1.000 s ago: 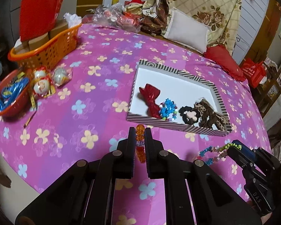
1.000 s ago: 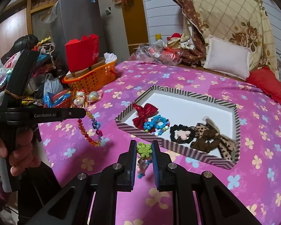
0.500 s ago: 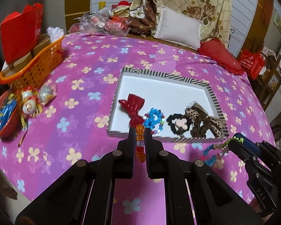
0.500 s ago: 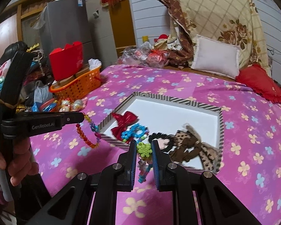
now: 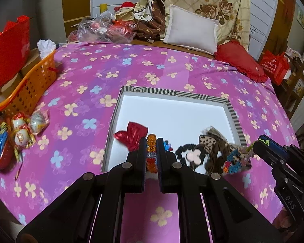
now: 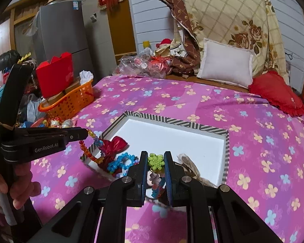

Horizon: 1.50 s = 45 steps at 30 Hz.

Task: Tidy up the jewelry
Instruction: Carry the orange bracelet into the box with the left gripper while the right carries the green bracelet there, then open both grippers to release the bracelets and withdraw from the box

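A white tray with a striped rim (image 5: 172, 91) (image 6: 172, 120) lies on the pink flowered cloth. In it are a red bow (image 5: 131, 135) (image 6: 113, 144), a blue bead bracelet (image 6: 121, 162), a black scrunchie (image 5: 190, 154) and a leopard scrunchie (image 5: 214, 139). My left gripper (image 5: 151, 141) (image 6: 85, 134) is shut on an orange bead bracelet (image 5: 151, 151) (image 6: 89, 151), held over the tray's near left edge. My right gripper (image 6: 155, 158) (image 5: 257, 143) is shut on a multicolour flower bracelet (image 6: 156, 163) (image 5: 233, 162), held over the tray's near edge.
An orange basket (image 5: 28, 87) (image 6: 71, 99) with a red box (image 5: 8, 48) stands at the left. Wrapped sweets (image 5: 22, 129) and a red bowl (image 5: 0, 160) lie below it. Pillows (image 5: 192, 34) and bags (image 5: 103, 28) line the far side.
Both grippers have moved forward with their bracelets and now hang over the tray's near edge instead of short of it.
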Motion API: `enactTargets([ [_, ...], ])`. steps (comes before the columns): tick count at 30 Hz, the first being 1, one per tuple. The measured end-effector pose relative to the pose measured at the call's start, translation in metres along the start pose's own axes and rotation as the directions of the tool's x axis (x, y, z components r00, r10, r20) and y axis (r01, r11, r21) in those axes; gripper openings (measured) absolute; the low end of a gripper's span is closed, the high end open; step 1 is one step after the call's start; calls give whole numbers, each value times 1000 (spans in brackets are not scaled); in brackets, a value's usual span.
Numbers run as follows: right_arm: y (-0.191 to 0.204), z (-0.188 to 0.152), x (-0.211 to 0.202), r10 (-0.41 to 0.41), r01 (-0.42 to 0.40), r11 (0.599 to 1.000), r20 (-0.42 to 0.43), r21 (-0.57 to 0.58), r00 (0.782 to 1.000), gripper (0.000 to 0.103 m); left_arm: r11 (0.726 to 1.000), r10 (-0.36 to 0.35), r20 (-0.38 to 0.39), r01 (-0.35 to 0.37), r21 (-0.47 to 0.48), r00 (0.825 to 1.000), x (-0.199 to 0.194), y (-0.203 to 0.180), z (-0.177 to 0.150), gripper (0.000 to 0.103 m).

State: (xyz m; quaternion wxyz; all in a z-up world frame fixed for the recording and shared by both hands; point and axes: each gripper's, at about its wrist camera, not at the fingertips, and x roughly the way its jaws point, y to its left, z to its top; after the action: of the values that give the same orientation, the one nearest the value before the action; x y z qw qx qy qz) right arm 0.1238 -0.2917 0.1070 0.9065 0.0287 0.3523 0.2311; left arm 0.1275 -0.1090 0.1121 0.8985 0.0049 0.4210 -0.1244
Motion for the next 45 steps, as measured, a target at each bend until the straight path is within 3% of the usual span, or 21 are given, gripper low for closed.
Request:
enactTargets([
  [8, -4, 5, 30, 36, -35, 999, -38, 22, 999, 15, 1000, -1, -27, 1, -18, 1000, 31, -5, 14, 8],
  [23, -8, -8, 82, 95, -86, 993, -105, 84, 990, 15, 1000, 8, -93, -9, -9, 996, 76, -14, 3, 8],
  [30, -20, -23, 108, 95, -74, 989, -164, 128, 982, 15, 1000, 29, -126, -29, 4, 992, 95, -15, -9, 8],
  [35, -34, -36, 112, 53, -21, 987, -200, 160, 978, 15, 998, 59, -142, -56, 20, 988, 106, -13, -22, 8],
  [37, -38, -39, 110, 45, -10, 985, -204, 172, 978, 23, 997, 71, -133, -68, 29, 989, 106, -14, -25, 8],
  [39, -39, -40, 105, 46, -10, 983, -195, 182, 980, 43, 997, 80, -121, -77, 32, 989, 105, -15, -27, 8],
  [43, -36, -44, 89, 23, 7, 984, -164, 178, 986, 45, 995, 90, -116, -86, 41, 989, 103, -16, -30, 16],
  [45, -35, -46, 84, 29, 0, 983, -157, 183, 987, 45, 995, 91, -113, -87, 45, 989, 101, -17, -32, 32],
])
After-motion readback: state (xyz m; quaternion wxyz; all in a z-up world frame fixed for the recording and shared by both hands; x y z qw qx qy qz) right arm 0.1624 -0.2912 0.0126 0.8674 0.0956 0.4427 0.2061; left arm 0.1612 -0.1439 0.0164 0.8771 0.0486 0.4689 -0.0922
